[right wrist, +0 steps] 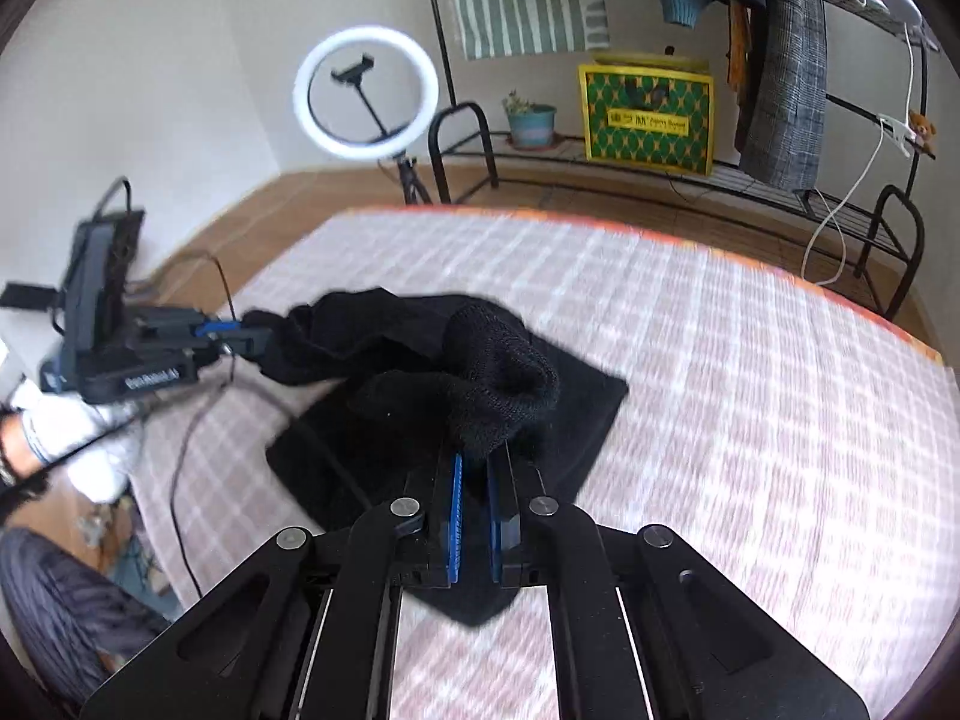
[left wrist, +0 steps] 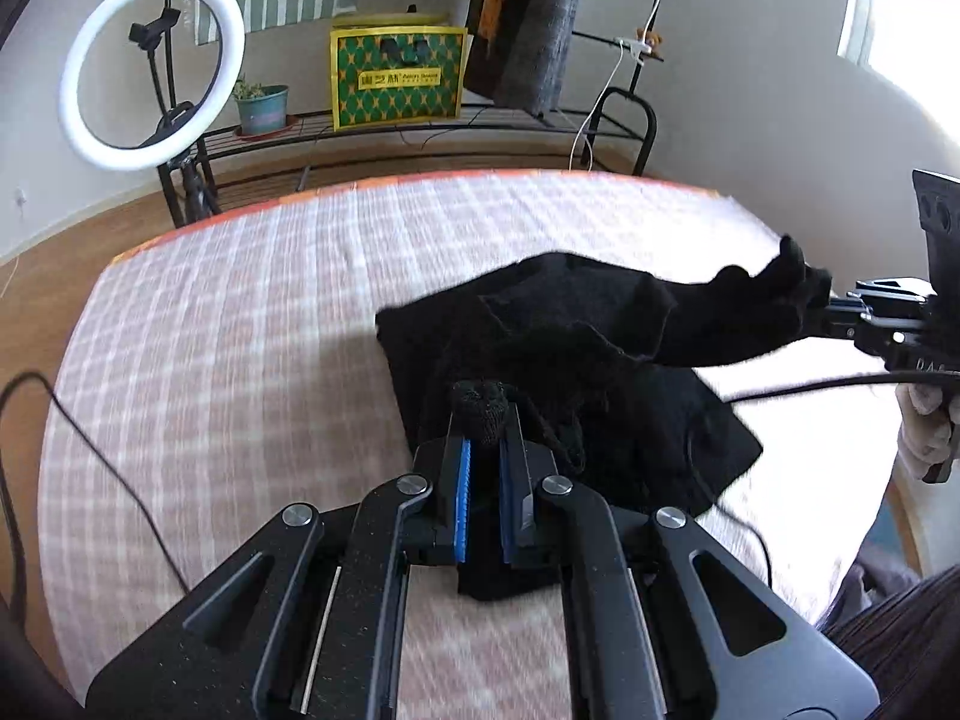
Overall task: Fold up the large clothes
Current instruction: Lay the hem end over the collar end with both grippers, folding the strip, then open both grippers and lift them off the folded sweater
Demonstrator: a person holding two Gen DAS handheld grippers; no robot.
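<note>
Black garment (left wrist: 600,372) on bed (left wrist: 240,324), partly lifted, rest lying flat in rough rectangle toward near edge. Left gripper (left wrist: 483,420) clamped narrow on one bunched corner; right gripper (right wrist: 474,450) clamped narrow on other corner. Held edge spans side to side between both grippers, sagging in middle; both equally near, each at own end. Judgement: coming move turns on carrying this edge over flat part. Fabric: thick, coarse knit, limp, matte. Bed cover: pale checked weave, orange border at far edge.
</note>
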